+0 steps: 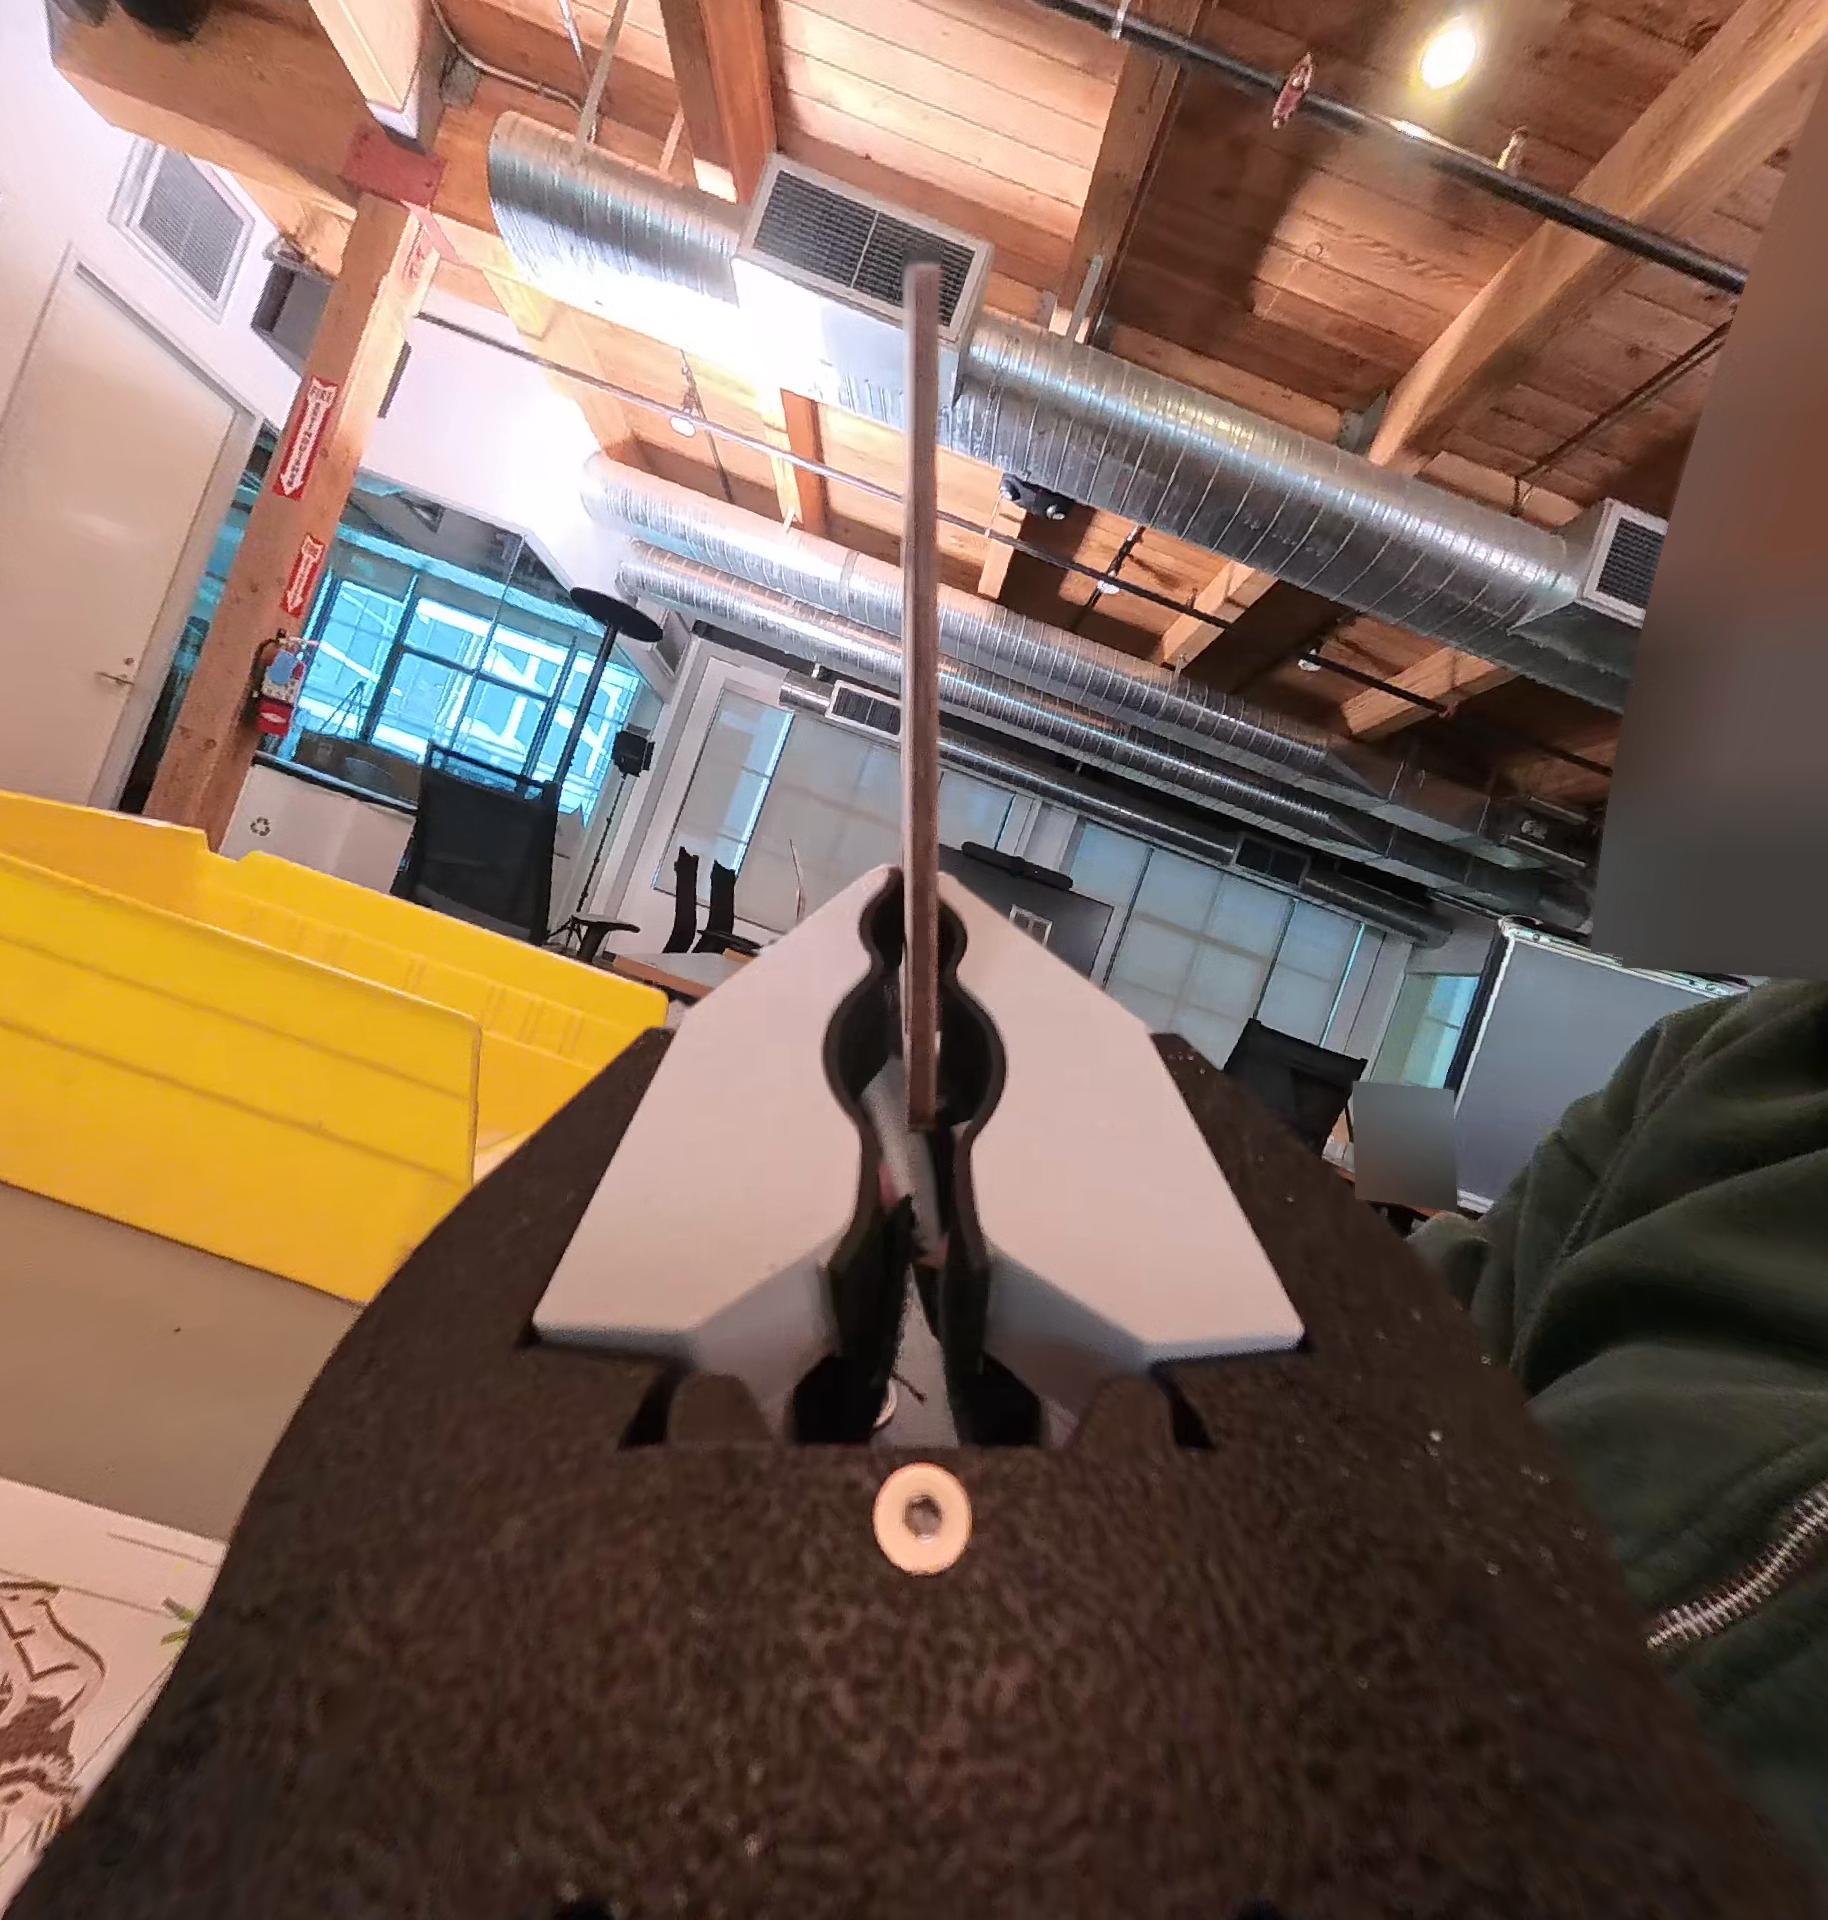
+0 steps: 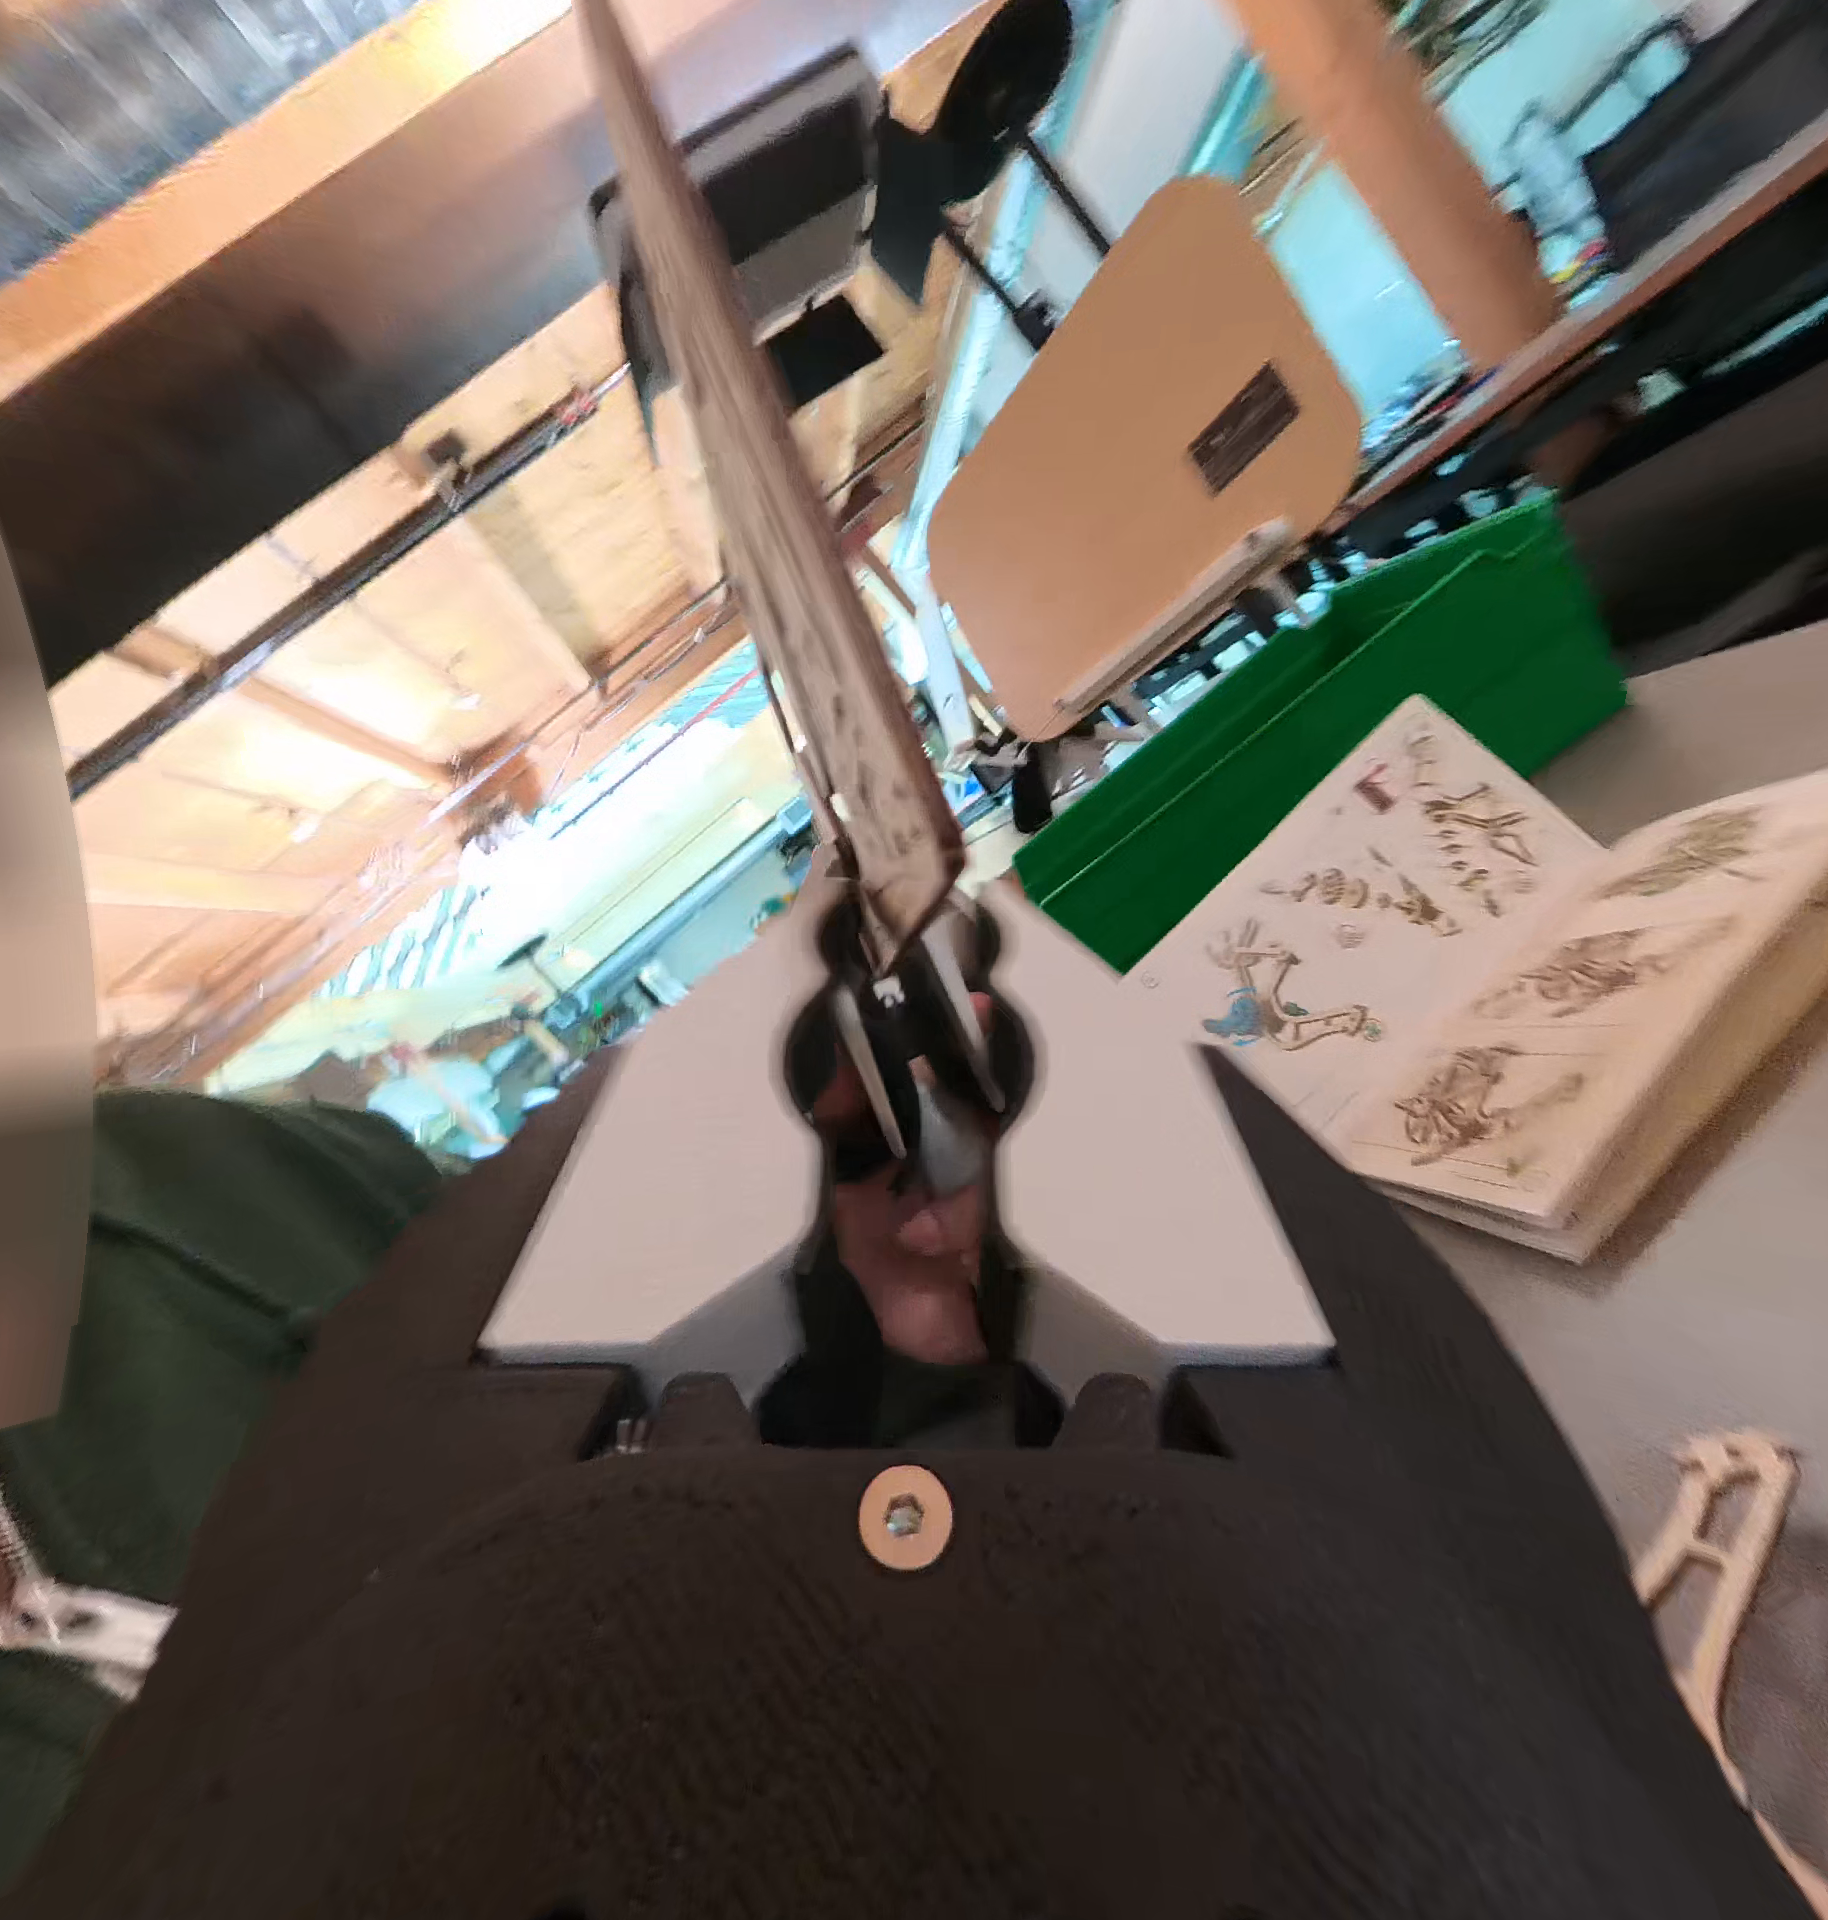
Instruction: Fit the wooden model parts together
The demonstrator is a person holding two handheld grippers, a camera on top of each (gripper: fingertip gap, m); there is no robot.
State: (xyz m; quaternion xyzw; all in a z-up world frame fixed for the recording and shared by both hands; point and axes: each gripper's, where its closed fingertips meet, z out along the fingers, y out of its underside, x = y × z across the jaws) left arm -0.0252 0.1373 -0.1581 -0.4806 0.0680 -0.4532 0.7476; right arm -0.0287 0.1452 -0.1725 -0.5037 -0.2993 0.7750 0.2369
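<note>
My left gripper [image 1: 915, 894] is shut on a thin flat wooden part [image 1: 922, 644], seen edge-on, standing straight up from between the grey fingers toward the ceiling. My right gripper [image 2: 905, 914] is shut on a flat wooden sheet [image 2: 764, 499] with cut patterns, tilted up and to the left; the view is blurred. Both grippers are raised and tilted upward, off the table. A loose pale wooden frame piece [image 2: 1710, 1558] lies on the table at the lower right of the right wrist view.
A yellow bin [image 1: 266, 1039] stands on the table to the left. A green bin [image 2: 1336, 758] and an open instruction booklet [image 2: 1512, 977] lie to the right. A printed sheet [image 1: 27, 1704] lies low left. A person's green sleeve [image 1: 1699, 1299] is close by. Both grippers' tips are close together, under 4 cm apart.
</note>
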